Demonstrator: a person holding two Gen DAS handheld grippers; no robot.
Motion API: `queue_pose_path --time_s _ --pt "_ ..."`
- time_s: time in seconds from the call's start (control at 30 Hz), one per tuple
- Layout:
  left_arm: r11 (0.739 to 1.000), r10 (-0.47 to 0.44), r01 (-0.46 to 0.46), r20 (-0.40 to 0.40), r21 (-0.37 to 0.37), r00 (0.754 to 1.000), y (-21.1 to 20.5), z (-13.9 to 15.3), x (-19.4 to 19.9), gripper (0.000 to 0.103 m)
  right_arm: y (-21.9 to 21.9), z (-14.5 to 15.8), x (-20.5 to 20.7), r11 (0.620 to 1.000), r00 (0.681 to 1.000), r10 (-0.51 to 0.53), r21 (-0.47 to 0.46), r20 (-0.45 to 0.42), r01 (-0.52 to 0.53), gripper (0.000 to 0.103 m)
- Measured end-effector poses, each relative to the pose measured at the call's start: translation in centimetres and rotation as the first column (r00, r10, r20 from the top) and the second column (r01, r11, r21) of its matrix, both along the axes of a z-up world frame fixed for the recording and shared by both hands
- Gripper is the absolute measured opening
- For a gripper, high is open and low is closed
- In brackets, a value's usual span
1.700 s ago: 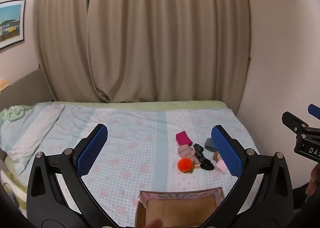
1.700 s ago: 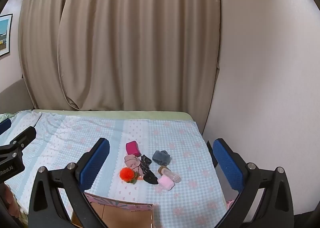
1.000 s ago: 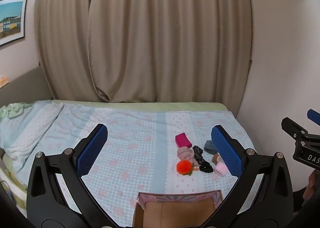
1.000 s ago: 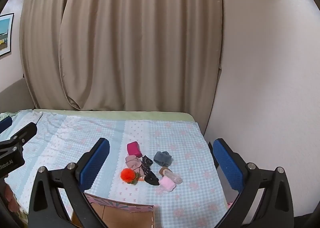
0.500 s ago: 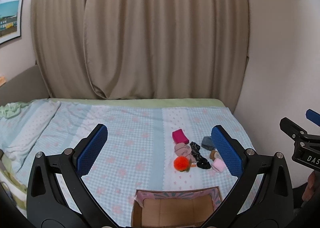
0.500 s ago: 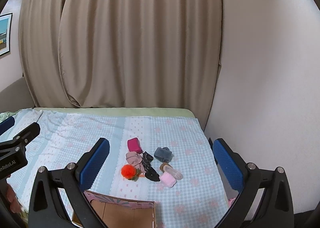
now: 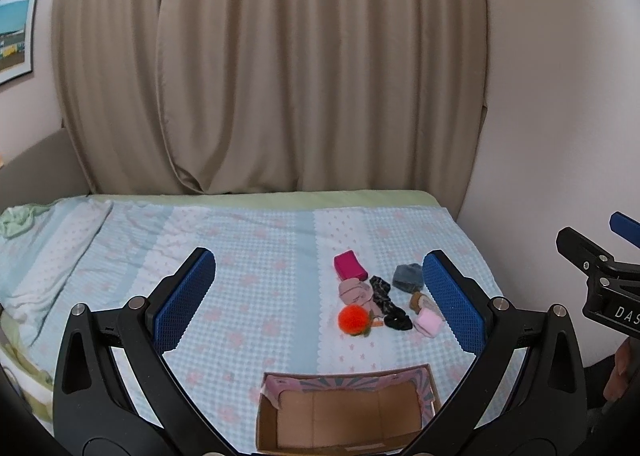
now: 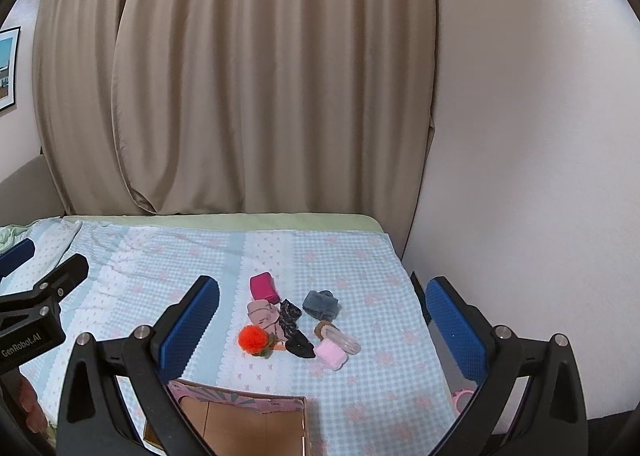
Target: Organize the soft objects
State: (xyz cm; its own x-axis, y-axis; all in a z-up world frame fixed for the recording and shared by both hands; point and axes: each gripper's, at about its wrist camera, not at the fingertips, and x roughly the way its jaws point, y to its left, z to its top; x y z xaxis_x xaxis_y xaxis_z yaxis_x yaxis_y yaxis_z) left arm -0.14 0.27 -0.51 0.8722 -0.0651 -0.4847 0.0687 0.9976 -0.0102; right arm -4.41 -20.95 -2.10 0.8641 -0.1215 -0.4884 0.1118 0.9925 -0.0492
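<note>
Left wrist view. Open cardboard box with a pink patterned rim (image 7: 348, 380) at 6 o'clock on the bed; plain brown floor visible, nothing inside. Left gripper (image 7: 318, 296): black frame, blue knurled pads, jaws spread wide, holding nothing, above the bedspread. Bedspread: pale blue checked quilted cloth with pink flower print (image 7: 248, 256), lightly wrinkled toward 9 o'clock. The soft objects lie in a tight cluster at about 4 o'clock from frame centre, beyond the box and well apart from it:
- magenta rectangular fabric pouch (image 7: 349, 265), farthest
- dusty-pink rumpled cloth piece (image 7: 353, 291), just nearer than the pouch
- fuzzy orange pom-pom (image 7: 352, 318), round, nearest the box
- black patterned scrunchie (image 7: 381, 290) and black scrunchie (image 7: 398, 321), gathered fabric
- grey-blue fluffy wad (image 7: 408, 278)
- pale pink plush roll (image 7: 428, 323), partly behind the right pad
At 3 o'clock, the right gripper's black body shows at frame edge.

Right wrist view. Right gripper (image 8: 324, 326): same build, jaws wide apart, empty. Box at 6 o'clock, corner only; visible part of the interior bare. Same cluster between the pads, at frame centre-low. Additionally a tan ring with a ribbed translucent piece (image 8: 335, 335) touching the pink roll. Beige pleated curtain (image 8: 248, 75) at 12 o'clock; smooth white wall (image 8: 520, 135) at 3 o'clock. Left gripper's body at 9 o'clock.
</note>
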Motion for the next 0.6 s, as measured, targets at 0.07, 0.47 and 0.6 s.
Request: queue_pose_path --time_s 0.07,0.47,0.6 --pt "1.0 0.002 -0.002 0.001 0.0 1.0 -0.16 -0.1 -0.09 0.103 0.02 -0.07 -0.08 1.0 1.0 0.0 0.0 0.001 0.0 0.103" --pt "1.0 0.013 -0.013 0.005 0.0 1.0 -0.55 0.06 -0.03 0.103 -0.34 0.11 0.27 1.0 1.0 0.006 0.012 0.023 -0.007 0.103" --pt "1.0 0.02 -0.02 0.01 0.0 1.0 -0.72 0.1 0.18 0.103 -0.21 0.1 0.51 1.0 1.0 0.011 0.011 0.026 -0.011 0.103"
